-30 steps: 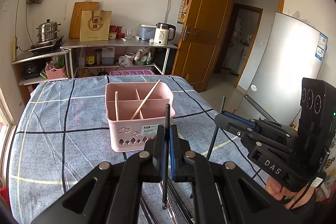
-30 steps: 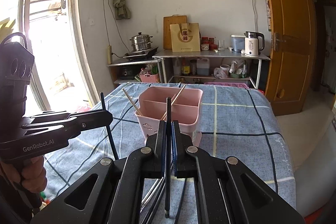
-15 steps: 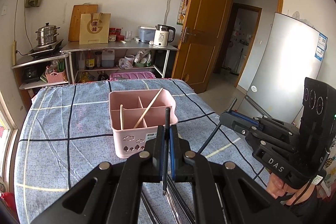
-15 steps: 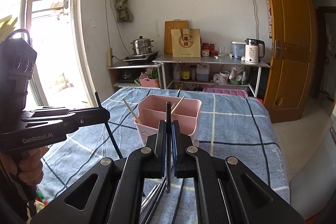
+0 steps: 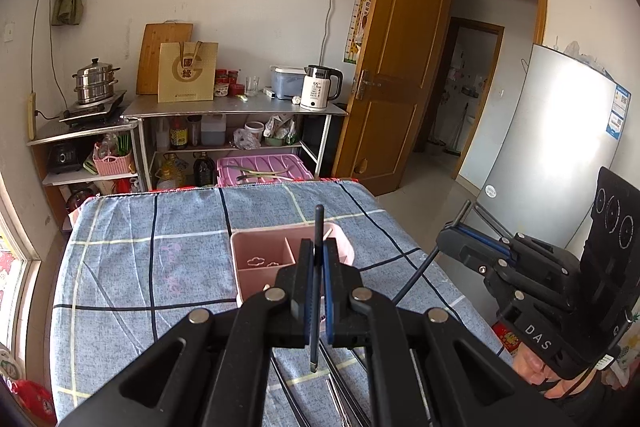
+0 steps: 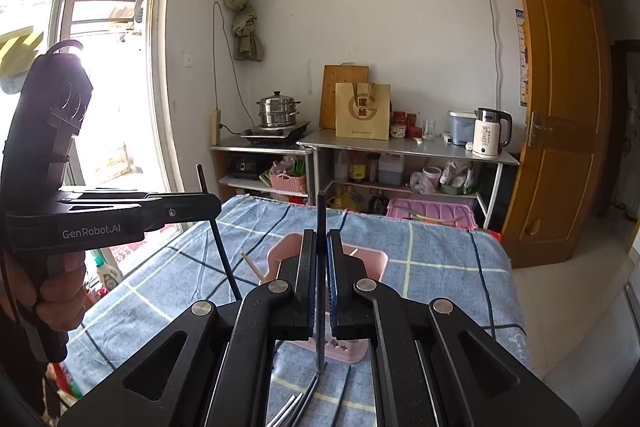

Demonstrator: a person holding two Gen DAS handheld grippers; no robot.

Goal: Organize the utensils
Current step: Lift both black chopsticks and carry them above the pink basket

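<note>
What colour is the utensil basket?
Pink basket, clearest in the left wrist view.

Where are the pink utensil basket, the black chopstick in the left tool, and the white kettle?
pink utensil basket (image 5: 256, 259): left wrist view, inner wall.
black chopstick (image 5: 319, 223): left wrist view, upper shaft above the pads.
white kettle (image 6: 485, 139): right wrist view, body.

left gripper (image 5: 316, 291): black, silver screws, blue pads, "GenRobot.AI" lettering
right gripper (image 6: 320, 283): black, "DAS" lettering
hands: bare skin
</note>
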